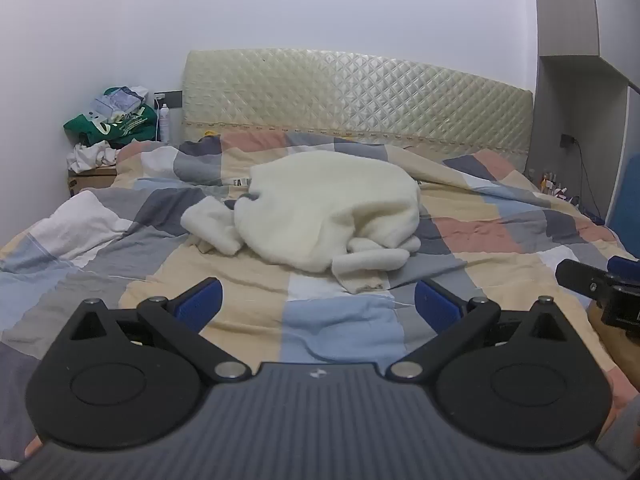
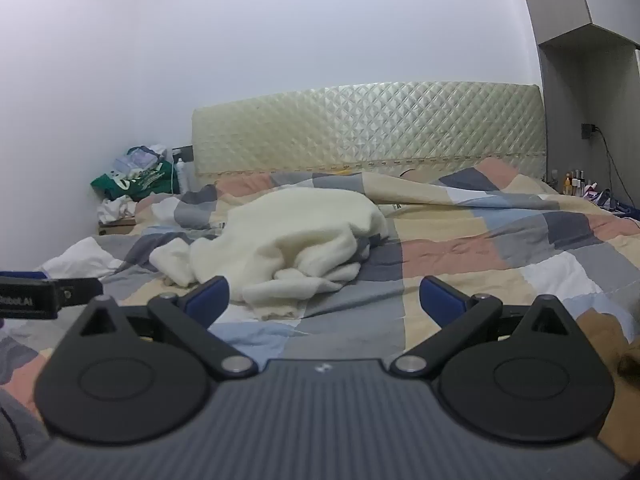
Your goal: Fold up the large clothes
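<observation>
- A cream fleece garment [image 1: 328, 208] lies crumpled in a rounded heap near the middle of the bed, somewhat toward its left side; the pile is thick and fuzzy, with a small dark grey trim showing at its left fold.
- One sleeve [image 1: 370, 270] trails out of the heap toward the foot edge of the bed, its ribbed cuff lying flat on the cover; another soft fold [image 1: 212, 226] sticks out on the left.
- The patchwork duvet [image 1: 480, 232] under it is thin, wrinkled cotton in rectangles of beige, grey, pale blue, salmon and white, bunched into ridges near the head edge.
- The headboard [image 1: 360, 96] is a pale, glossy panel quilted in a diamond pattern.
- The left gripper [image 1: 318, 294] hovers above the foot edge with its blue-padded fingers spread wide and nothing between them, short of the trailing cuff.
- The right gripper [image 2: 324, 294] likewise hangs released, its fingers apart and empty, with the cuff [image 2: 276, 308] just beyond its left finger.
- Beyond the bed's far left corner, a green printed bag [image 1: 120, 124] sits on a low stand, stuffed with packets; a rumpled white cloth [image 1: 90, 156] lies in front of it and a white bottle [image 1: 164, 122] stands beside it.
- Past the far right corner, small bottles [image 2: 572, 184] stand in a row, too small to tell apart.
</observation>
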{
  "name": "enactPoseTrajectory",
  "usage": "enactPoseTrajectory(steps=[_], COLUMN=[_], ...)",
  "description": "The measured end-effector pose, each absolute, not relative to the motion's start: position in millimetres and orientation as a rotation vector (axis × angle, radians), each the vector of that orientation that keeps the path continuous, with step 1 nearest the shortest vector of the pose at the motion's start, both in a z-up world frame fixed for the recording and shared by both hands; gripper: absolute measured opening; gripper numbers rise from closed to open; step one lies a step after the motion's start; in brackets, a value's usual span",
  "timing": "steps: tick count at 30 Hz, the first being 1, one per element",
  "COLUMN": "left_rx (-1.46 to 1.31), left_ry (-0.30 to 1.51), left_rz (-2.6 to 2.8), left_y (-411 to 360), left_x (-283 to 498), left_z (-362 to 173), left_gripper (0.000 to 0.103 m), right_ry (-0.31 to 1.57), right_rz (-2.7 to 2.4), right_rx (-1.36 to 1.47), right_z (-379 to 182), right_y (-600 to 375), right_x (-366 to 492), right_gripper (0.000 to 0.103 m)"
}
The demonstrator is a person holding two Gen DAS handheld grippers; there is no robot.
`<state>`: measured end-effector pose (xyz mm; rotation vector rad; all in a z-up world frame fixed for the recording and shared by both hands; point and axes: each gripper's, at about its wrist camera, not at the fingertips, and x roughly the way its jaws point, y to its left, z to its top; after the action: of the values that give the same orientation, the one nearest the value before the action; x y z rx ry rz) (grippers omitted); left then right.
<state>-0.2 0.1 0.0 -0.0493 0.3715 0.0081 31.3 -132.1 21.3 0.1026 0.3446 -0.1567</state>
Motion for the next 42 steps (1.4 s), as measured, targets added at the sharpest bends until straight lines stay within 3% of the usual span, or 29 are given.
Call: enactPoseTrajectory(steps=[42], left_rx=[-0.055], left_ry=[0.377], left_rz=[0.009], left_y=[-2.2], left_x=[-0.8], left_z=[-4.2], left_gripper=[0.103], right_ry=[0.374], right_rz=[-0.139], right_rx=[0.094], right_z=[15.0], right_y=[-127.2], right_x=[36.8], right_gripper=[0.103])
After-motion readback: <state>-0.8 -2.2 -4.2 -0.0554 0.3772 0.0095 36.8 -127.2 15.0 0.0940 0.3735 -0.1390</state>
